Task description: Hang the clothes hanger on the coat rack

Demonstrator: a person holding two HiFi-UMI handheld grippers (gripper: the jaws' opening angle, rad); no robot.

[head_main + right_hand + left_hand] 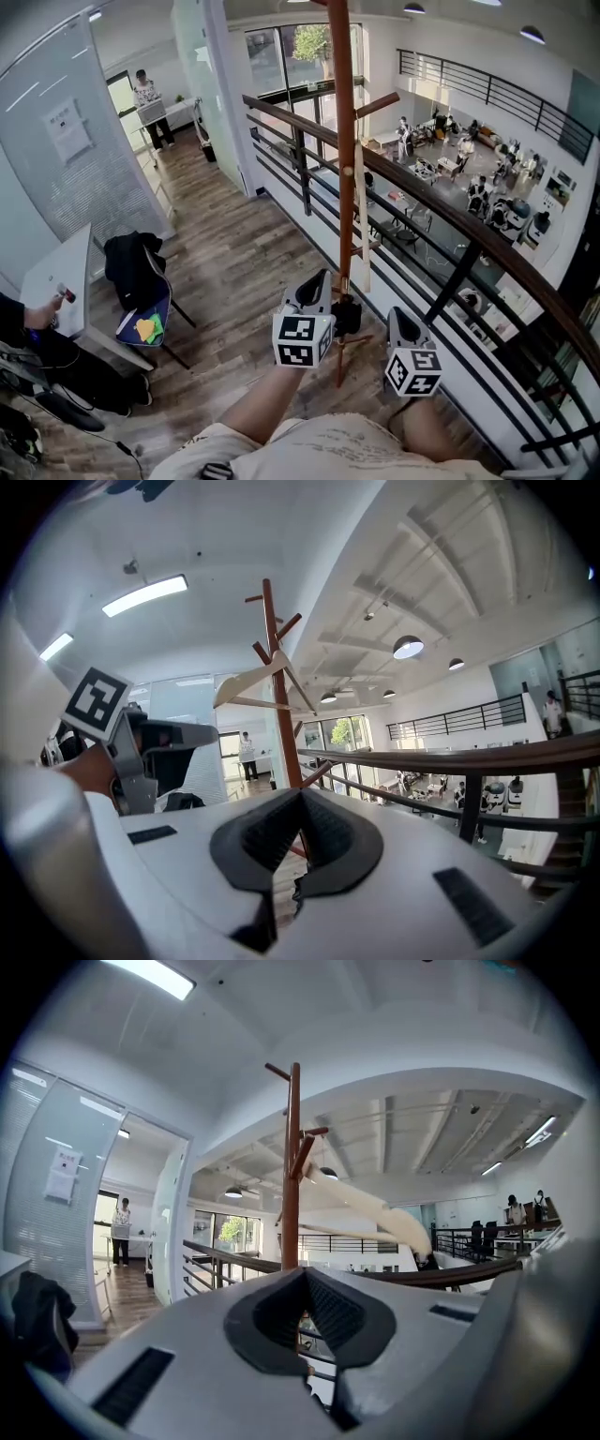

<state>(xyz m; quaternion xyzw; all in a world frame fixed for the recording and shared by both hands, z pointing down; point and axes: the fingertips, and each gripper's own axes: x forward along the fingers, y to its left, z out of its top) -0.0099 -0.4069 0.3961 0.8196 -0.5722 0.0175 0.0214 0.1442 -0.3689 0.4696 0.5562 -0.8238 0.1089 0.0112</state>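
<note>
The brown wooden coat rack (345,141) stands straight in front of me beside the railing. A pale wooden clothes hanger (360,202) hangs on one of its pegs, free of both grippers. From the left gripper view the hanger (380,1211) slants down to the right of the rack pole (292,1166). The right gripper view has the hanger (251,682) high on the pole (279,682). My left gripper (317,281) sits low by the pole's foot, shut and empty (302,1272). My right gripper (397,317) is beside it, also shut and empty (300,795).
A dark metal railing (441,216) with a wooden top rail runs diagonally just right of the rack, over an open hall below. At the left stand a chair with a black jacket (139,272) and a white desk (56,277). A person (148,108) stands far down the corridor.
</note>
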